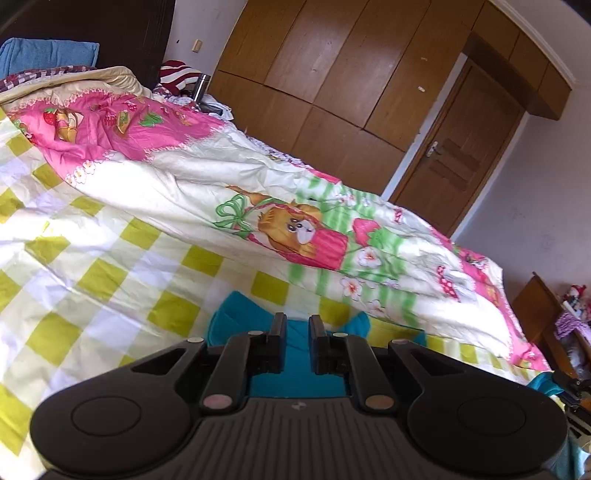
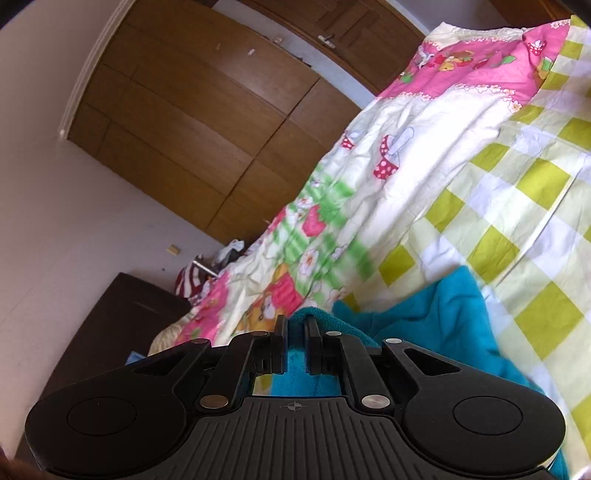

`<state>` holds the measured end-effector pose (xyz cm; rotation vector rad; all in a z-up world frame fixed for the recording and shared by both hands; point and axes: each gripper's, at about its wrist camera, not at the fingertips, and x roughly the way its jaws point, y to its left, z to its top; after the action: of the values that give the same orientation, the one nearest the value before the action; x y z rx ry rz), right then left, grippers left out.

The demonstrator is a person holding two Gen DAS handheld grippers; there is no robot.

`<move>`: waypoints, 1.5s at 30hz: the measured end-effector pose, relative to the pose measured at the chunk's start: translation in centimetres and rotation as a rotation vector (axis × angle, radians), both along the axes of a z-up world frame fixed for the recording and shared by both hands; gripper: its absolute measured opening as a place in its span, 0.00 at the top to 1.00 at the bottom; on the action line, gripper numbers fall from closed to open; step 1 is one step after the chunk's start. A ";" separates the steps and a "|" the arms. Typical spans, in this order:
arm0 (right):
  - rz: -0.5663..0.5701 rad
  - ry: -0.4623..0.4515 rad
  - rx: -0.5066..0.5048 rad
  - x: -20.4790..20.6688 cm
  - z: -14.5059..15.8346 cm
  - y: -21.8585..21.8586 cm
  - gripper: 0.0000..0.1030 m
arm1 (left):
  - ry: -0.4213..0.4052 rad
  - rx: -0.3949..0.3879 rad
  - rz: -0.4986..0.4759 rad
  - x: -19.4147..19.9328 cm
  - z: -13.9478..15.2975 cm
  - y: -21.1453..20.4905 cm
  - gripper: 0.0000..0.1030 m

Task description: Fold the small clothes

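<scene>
A small teal fleece garment [image 1: 236, 321] lies on the yellow-and-white checked sheet [image 1: 92, 251] of a bed. My left gripper [image 1: 296, 321] is shut on a fold of it, and teal cloth fills the narrow gap between the fingers. In the right wrist view the same teal garment [image 2: 443, 317] spreads to the right and down over the checked sheet [image 2: 517, 192]. My right gripper [image 2: 295, 325] is shut on its raised edge, with cloth between the fingers. Both gripper bodies hide most of the garment beneath them.
A rumpled cartoon-print quilt [image 1: 258, 192] in pink, white and green lies along the far side of the bed. Behind it stand a brown wooden wardrobe [image 1: 332, 74] and a door [image 1: 454, 155]. A steel flask [image 1: 201, 86] and a blue pillow [image 1: 44, 53] sit near the dark headboard [image 1: 110, 33].
</scene>
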<state>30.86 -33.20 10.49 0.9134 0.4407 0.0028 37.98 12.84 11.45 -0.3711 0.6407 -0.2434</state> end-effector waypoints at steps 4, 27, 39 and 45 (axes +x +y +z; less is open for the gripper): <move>0.041 0.172 -0.085 2.6 -3.2 0.6 0.91 | 0.094 0.035 -0.066 0.0 -2.1 -0.1 0.73; 0.370 0.317 -0.754 0.2 0.1 1.1 0.72 | 0.466 0.303 -0.263 -3.0 -8.9 -5.8 0.61; 0.748 0.168 -1.192 6.6 -3.9 5.3 0.64 | 0.443 0.335 -0.259 -3.2 -9.1 -6.3 0.53; 0.782 0.145 -1.151 8.0 -4.0 6.5 0.77 | 0.449 0.355 -0.300 -4.1 -8.4 -5.9 0.45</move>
<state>38.84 -26.71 6.44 -0.4252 0.7861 0.3632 33.88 6.93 3.06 0.0209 1.1648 -0.3282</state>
